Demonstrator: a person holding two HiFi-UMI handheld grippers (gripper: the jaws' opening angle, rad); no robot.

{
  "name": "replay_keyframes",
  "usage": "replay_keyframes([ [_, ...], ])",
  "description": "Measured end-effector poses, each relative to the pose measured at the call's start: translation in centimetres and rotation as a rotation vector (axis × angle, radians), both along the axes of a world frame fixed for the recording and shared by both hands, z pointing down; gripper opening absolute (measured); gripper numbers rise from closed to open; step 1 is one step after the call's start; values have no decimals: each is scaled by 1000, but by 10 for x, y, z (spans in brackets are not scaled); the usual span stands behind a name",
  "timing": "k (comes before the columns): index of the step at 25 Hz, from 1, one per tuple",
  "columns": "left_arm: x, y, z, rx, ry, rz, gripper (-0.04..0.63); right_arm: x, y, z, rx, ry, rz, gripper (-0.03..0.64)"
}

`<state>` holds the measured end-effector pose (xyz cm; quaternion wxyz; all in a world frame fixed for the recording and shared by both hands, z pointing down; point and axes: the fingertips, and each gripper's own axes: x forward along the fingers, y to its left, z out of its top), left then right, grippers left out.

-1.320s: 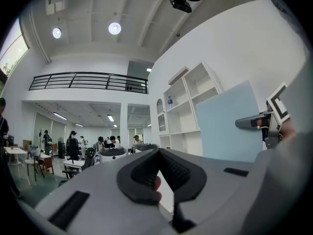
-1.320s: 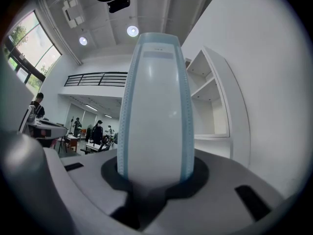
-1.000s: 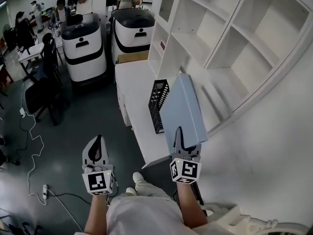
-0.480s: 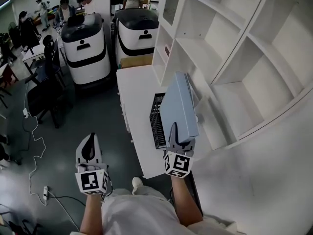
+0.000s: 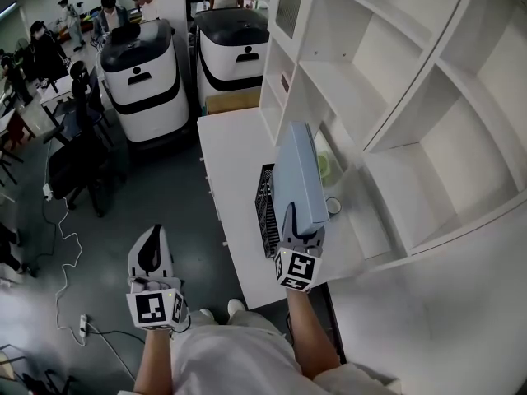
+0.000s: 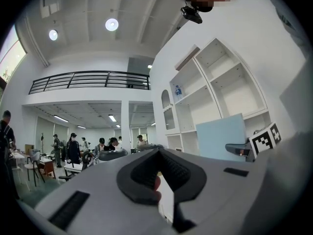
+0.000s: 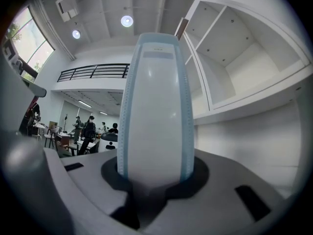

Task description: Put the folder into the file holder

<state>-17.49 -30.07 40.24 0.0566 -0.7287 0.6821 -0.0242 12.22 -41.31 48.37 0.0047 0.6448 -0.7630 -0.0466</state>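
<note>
My right gripper (image 5: 298,235) is shut on the lower end of a light blue folder (image 5: 296,175), which stands up on edge above the white table (image 5: 226,151). Just left of the folder, a black mesh file holder (image 5: 264,210) stands on the table. In the right gripper view the folder (image 7: 155,116) rises straight up out of the jaws of the right gripper (image 7: 155,180). My left gripper (image 5: 151,252) hangs over the floor left of the table, shut and holding nothing. In the left gripper view the folder (image 6: 221,136) shows at the right, beyond the left gripper (image 6: 157,180).
A tall white shelving unit (image 5: 370,81) rises right behind the table. A green object (image 5: 323,167) lies on the table beside the folder. Two white-and-black machines (image 5: 144,81) stand at the table's far end. People sit at desks at far left; cables (image 5: 62,245) lie on the floor.
The right gripper has turned the folder from showing its broad face to standing edge-on, and has brought it closer beside the file holder. The left gripper has barely moved.
</note>
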Motion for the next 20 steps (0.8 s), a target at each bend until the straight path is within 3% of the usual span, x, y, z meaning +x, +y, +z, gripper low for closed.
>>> replay_keyframes([
  [20,0,-29,10,32,9,29,-9,-18,-17,105,-12,40,-46,127],
])
